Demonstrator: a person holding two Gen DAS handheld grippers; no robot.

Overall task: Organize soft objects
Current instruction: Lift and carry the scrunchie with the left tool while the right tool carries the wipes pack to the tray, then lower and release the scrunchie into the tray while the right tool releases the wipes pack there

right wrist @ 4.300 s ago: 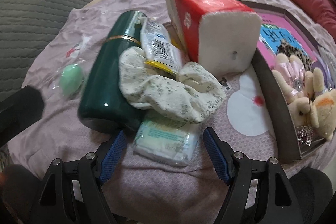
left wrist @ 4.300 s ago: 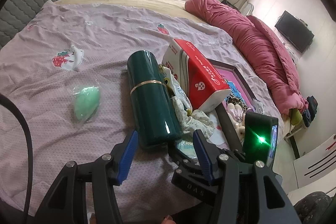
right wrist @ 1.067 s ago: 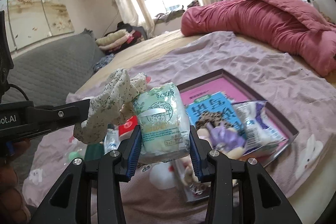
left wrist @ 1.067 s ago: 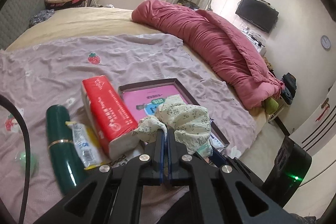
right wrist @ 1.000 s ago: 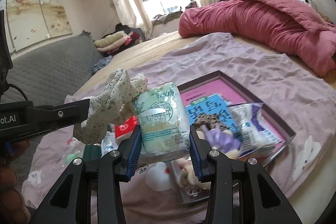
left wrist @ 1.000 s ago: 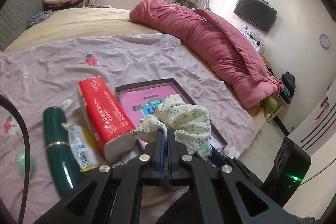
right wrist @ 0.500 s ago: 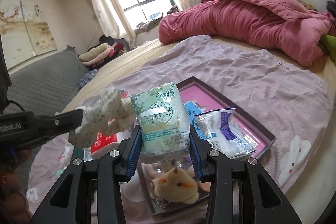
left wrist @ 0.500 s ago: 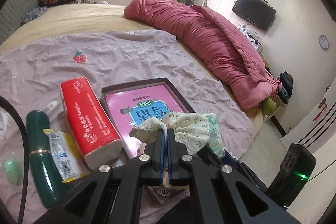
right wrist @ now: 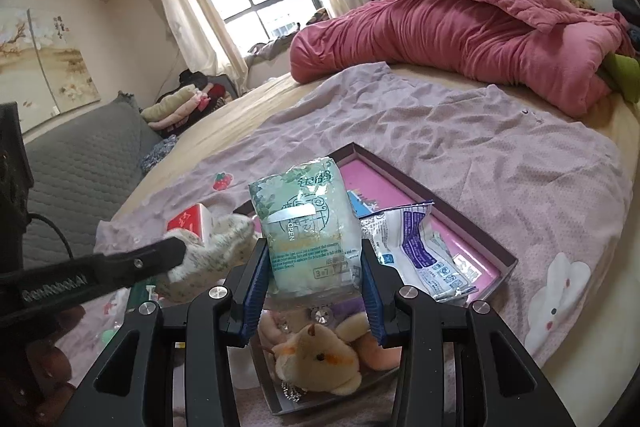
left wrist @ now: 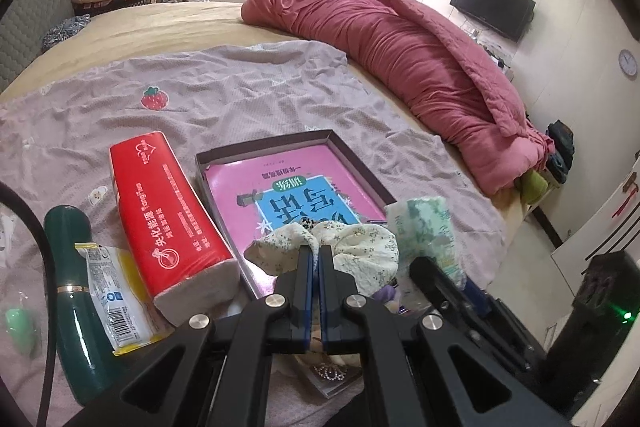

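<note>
Left wrist view: the near end of the shallow box (left wrist: 362,169) is hidden behind the left claw (left wrist: 314,249), whose jaws are pressed together on a fold of the floral scrunchie (left wrist: 360,247), held just above the box. Only the upper part of the wet-wipe pack (left wrist: 426,227) is seen at the right, the rest being covered by the right claw's black frame. A pale green item (left wrist: 18,323) at the lower left edge is too blurred to be identified.

In the right wrist view the right claw (right wrist: 314,281) is held at a middling width, its blue pads pressed on both sides of the wet-wipe pack (right wrist: 308,223), which is kept upright over the box (right wrist: 472,231). Beneath it a plush toy (right wrist: 320,359) and a purple-printed packet (right wrist: 416,247) lie in the box; the box's near corner is cut off by the claw.

The things rest on a lilac sheet (left wrist: 224,95) spread over a bed. A red tissue pack (left wrist: 168,227) lies just beside the box's left wall, with a dark green flask (left wrist: 74,303) and a small sachet (left wrist: 114,301) further left. A rolled pink quilt (left wrist: 400,55) lies along the far side, well apart from the box. The far half of the box holds only a pink book (left wrist: 288,191), and the sheet beyond it is bare.
</note>
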